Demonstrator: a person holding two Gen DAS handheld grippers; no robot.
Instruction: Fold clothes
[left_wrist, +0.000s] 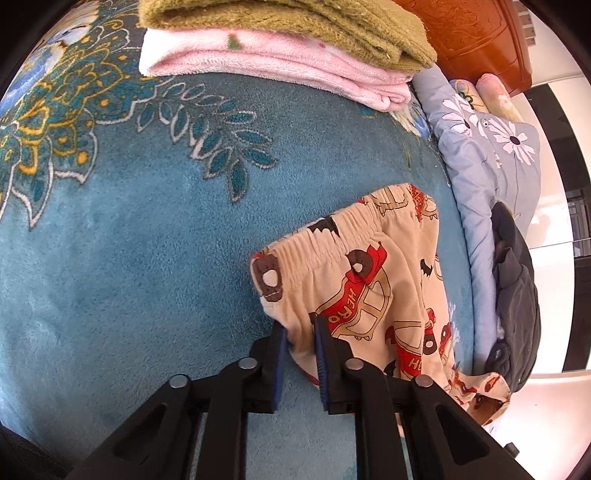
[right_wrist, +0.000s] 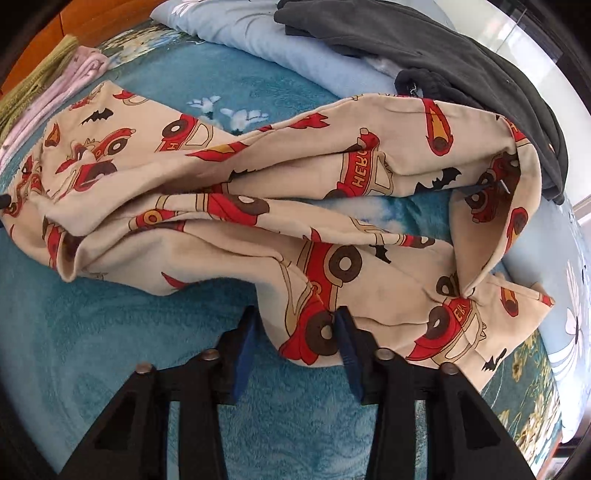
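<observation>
Left wrist view: "HERO" printed pants (left_wrist: 354, 280) edge pinched by left gripper (left_wrist: 301, 332); right gripper (right_wrist: 295, 328) straddles fabric, unclenched; teal blanket (left_wrist: 129, 277) bare leftward.

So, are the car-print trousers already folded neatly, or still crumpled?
Still crumpled: the car-print trousers lie twisted on the blue blanket, legs bunched in loose ridges, one hem turned over.

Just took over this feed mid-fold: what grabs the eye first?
The crumpled cream cartoon-car print pants sprawl across the teal plush blanket, with both grippers at their edges. Behind them sits a folded stack, an olive knit garment on a pink fleece one.
</observation>
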